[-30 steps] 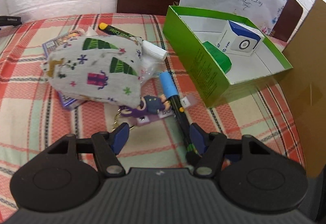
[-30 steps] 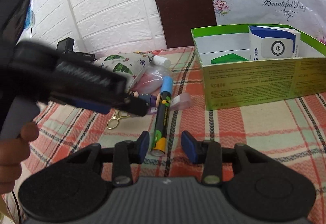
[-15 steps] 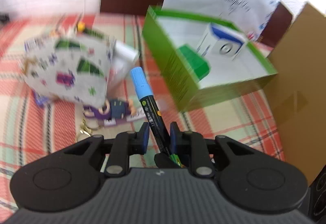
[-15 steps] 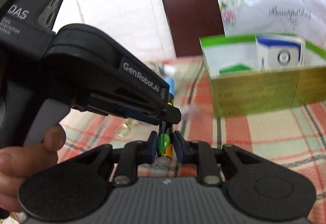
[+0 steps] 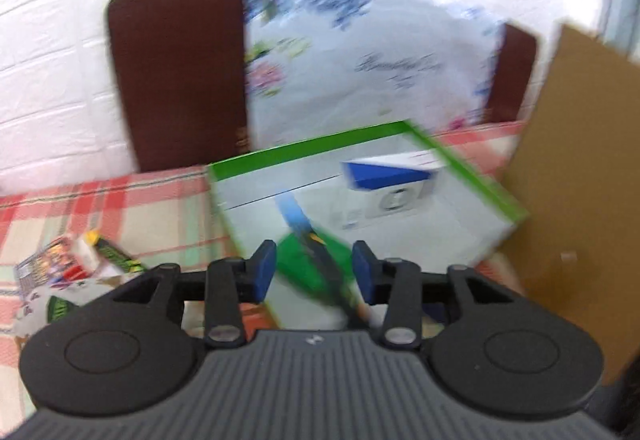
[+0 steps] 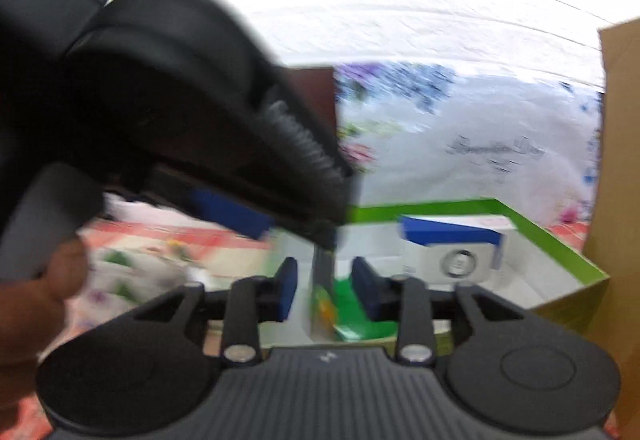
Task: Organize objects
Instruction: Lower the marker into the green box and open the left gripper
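Observation:
A black marker with a blue cap (image 5: 294, 213) slants down over the open green box (image 5: 304, 145), above a small green pack (image 5: 298, 268) inside it. My left gripper (image 5: 313, 271) is around the marker's lower part. Its jaws are opening and the pads do not press on it. In the right wrist view the marker (image 6: 324, 272) stands between the pads of my right gripper (image 6: 325, 288), whose jaws are also opening, with gaps on both sides. The left gripper's black housing (image 6: 180, 127) fills the upper left there. Both views are blurred.
A blue and white carton (image 5: 394, 175) stands in the box. A brown cardboard sheet (image 5: 580, 199) rises right of it. On the checked cloth at left lie a patterned pouch (image 5: 52, 304), a yellow-capped marker (image 5: 108, 246) and a card pack (image 5: 48, 268). A chair back (image 5: 180, 79) is behind.
Both grippers closed on the marker, lifted it off the cloth and carried it right, over the green box. Now both pairs of jaws have come apart from it.

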Tool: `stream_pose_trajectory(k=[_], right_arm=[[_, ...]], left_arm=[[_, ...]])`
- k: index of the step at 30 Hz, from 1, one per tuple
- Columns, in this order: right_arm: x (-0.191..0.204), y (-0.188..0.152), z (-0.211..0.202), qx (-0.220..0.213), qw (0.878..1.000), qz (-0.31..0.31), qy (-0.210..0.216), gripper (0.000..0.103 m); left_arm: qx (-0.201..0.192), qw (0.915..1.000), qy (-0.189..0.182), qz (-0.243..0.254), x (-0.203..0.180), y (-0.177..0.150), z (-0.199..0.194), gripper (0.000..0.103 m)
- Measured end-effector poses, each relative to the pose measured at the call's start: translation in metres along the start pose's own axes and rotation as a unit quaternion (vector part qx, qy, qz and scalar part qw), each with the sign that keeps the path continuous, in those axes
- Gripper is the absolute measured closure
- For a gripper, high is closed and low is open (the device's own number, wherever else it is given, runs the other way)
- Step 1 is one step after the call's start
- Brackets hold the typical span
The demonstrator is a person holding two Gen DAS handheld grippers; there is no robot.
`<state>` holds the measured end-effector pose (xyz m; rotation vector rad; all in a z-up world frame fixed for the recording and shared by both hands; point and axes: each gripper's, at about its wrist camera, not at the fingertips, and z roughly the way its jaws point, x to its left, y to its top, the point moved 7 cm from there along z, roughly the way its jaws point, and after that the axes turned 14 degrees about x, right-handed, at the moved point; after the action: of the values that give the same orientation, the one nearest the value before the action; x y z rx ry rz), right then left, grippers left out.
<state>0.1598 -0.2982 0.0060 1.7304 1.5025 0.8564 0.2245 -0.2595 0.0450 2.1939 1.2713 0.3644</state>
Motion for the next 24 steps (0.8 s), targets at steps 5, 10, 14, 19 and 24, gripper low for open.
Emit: stream_pose_trajectory(k=[5, 10, 14, 19, 24], right_arm=[[-0.018, -0.019, -0.022, -0.012, 0.998, 0.058, 0.024, 0.070], [-0.018, -0.040, -0.043, 0.004, 0.996, 0.078, 0.049, 0.068], [-0.008, -0.042, -0.058, 0.009, 0.996, 0.071, 0.056, 0.066], [0.003, -0.039, -0.080, -0.002, 0.996, 0.064, 0.058, 0.061], [0.009, -0.037, -0.101, -0.011, 0.996, 0.065, 0.054, 0.057]], left_arm=[[0.005, 0.9996, 0.006, -0.028, 0.023, -0.024, -0.011, 0.060], [0.012, 0.9976, 0.056, -0.039, 0.044, -0.050, -0.028, 0.052], [0.030, 0.9956, 0.064, -0.061, 0.059, -0.070, -0.037, 0.052], [0.032, 0.9944, 0.071, -0.072, 0.068, -0.091, -0.053, 0.051], [0.018, 0.9939, 0.084, -0.070, 0.075, -0.108, -0.072, 0.048]])
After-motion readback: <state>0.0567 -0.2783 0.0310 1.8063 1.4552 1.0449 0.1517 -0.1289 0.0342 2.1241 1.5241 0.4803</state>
